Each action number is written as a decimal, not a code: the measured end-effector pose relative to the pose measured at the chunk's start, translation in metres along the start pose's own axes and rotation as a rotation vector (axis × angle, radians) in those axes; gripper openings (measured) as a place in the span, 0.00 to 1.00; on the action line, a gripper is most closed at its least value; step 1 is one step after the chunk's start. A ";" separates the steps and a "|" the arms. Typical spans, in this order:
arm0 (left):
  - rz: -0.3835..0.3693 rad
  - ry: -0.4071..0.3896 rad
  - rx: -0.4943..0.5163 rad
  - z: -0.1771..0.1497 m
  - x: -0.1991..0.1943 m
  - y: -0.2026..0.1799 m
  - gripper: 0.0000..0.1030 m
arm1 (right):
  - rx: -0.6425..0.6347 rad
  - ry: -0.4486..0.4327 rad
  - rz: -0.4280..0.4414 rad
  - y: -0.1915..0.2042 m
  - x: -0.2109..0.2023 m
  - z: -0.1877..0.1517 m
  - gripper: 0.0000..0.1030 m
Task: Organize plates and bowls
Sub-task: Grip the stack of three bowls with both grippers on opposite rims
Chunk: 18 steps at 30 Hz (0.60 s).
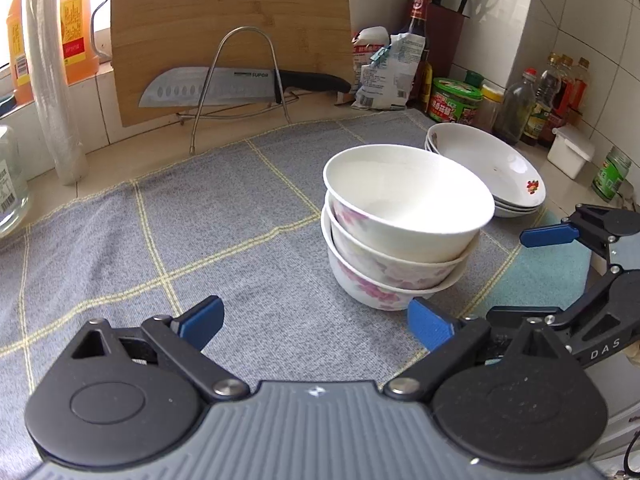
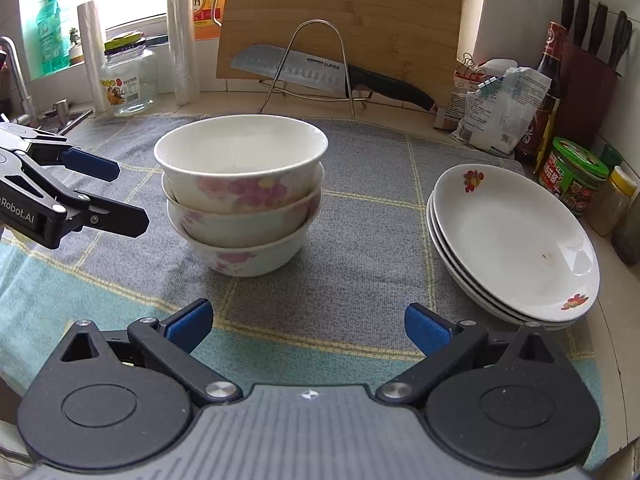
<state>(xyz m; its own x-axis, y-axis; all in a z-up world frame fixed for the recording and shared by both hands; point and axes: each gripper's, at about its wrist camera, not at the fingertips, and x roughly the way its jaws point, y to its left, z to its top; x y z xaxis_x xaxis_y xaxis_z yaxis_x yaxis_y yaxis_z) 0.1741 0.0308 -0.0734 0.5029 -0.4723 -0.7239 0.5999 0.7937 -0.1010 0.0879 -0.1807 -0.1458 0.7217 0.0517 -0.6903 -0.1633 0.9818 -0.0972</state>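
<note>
Three bowls (image 2: 240, 196) stand nested on the grey cloth (image 2: 360, 248) covering the desk, with the left claw (image 1: 316, 324) just left of the stack, released and holding nothing. The right claw (image 2: 308, 326), in front of the stack, is likewise spread and empty. Right of the bowls, well apart, lies a pile of plates (image 2: 516, 248). Both stacks appear complete; any further lift should grip a rim squarely, as the top bowl sits tilted. Top bowl and top plate hold no contents.
</note>
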 end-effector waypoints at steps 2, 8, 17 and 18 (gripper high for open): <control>0.020 0.017 -0.036 -0.005 0.006 -0.010 0.95 | -0.026 0.026 0.049 -0.010 0.007 -0.003 1.00; 0.069 0.055 -0.037 -0.011 0.012 -0.034 0.95 | -0.087 0.035 0.144 -0.017 0.021 -0.002 1.00; 0.047 0.084 0.031 -0.011 0.037 -0.033 0.95 | -0.184 0.072 0.185 -0.009 0.043 0.003 1.00; 0.043 0.088 0.039 -0.010 0.040 -0.033 0.95 | -0.194 0.074 0.195 -0.009 0.043 0.003 1.00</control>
<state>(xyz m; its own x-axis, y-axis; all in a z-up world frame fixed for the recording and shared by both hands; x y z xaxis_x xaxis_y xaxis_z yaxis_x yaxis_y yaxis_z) 0.1685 -0.0101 -0.1061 0.4730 -0.4013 -0.7843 0.6039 0.7959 -0.0431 0.1229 -0.1863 -0.1724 0.6143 0.2157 -0.7590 -0.4251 0.9008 -0.0881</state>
